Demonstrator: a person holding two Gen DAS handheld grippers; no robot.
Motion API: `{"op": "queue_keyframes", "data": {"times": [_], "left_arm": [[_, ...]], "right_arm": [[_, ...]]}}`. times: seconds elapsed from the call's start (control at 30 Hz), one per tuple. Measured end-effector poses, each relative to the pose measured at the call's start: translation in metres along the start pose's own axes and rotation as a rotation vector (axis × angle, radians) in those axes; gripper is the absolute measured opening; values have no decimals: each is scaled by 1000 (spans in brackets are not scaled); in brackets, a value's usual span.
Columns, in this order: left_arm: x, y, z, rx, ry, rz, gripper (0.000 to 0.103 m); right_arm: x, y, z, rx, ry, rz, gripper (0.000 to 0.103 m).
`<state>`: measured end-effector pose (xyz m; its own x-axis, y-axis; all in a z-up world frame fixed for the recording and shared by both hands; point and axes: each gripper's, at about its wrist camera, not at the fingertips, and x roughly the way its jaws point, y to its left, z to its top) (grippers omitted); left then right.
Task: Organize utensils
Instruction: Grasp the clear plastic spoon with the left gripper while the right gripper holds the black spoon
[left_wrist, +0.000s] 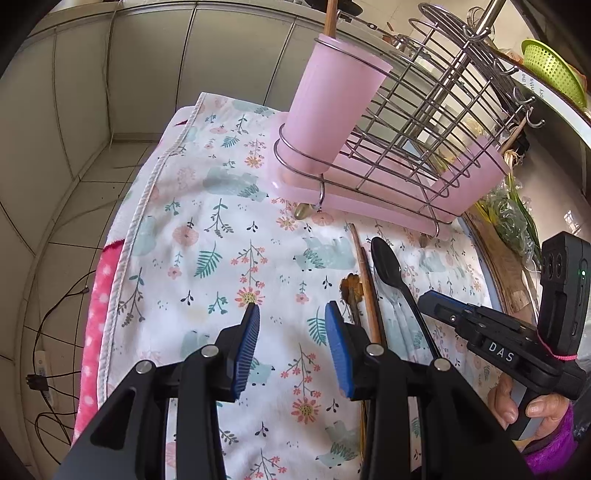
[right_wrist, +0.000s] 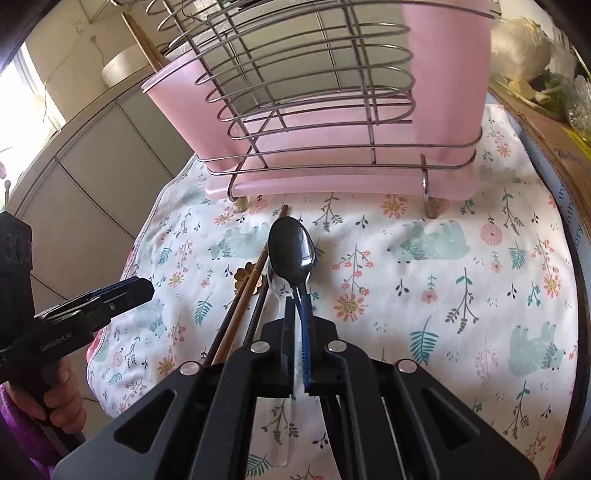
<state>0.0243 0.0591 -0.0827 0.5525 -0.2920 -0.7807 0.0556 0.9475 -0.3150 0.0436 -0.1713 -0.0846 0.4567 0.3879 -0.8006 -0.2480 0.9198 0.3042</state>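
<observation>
Pinching one black spoon by its handle, the right gripper is working above two chopsticks; the left gripper is hanging apart, empty.

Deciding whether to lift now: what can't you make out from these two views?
- Black spoon handle: right wrist view, hidden between the right gripper fingers.
- Clear spoon: both views, mostly covered by the black spoon.
- Pink cup contents: left wrist view, opaque wall; only a wooden handle shows, cut off on top.

Black spoon, bowl toward the pink rack, lies beside wooden chopsticks.
</observation>
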Motion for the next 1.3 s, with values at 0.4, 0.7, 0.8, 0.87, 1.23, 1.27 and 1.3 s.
{"op": "queue_keyframes", "data": {"times": [0.4, 0.7, 0.8, 0.87, 1.23, 1.27, 1.3], "left_arm": [[9, 1, 2, -4, 17, -11, 36], [17, -10, 11, 21, 36, -23, 34], [17, -17, 17, 23, 36, -43, 34], [18, -22, 17, 23, 51, -74, 33], [57, -81, 16, 59, 217, -196, 30], [63, -85, 16, 69, 227, -175, 30], [70, -88, 16, 74, 243, -153, 30]], "right_arm": [[20, -4, 4, -16, 31, -16, 9], [4, -38, 13, 132, -21, -22, 9], [5, -54, 9, 211, -4, -28, 9], [7, -62, 5, 242, 11, -26, 9], [7, -62, -1, 224, 9, -11, 9], [7, -63, -2, 222, 10, -6, 9], [6, -64, -3, 220, 12, -3, 9]]}}
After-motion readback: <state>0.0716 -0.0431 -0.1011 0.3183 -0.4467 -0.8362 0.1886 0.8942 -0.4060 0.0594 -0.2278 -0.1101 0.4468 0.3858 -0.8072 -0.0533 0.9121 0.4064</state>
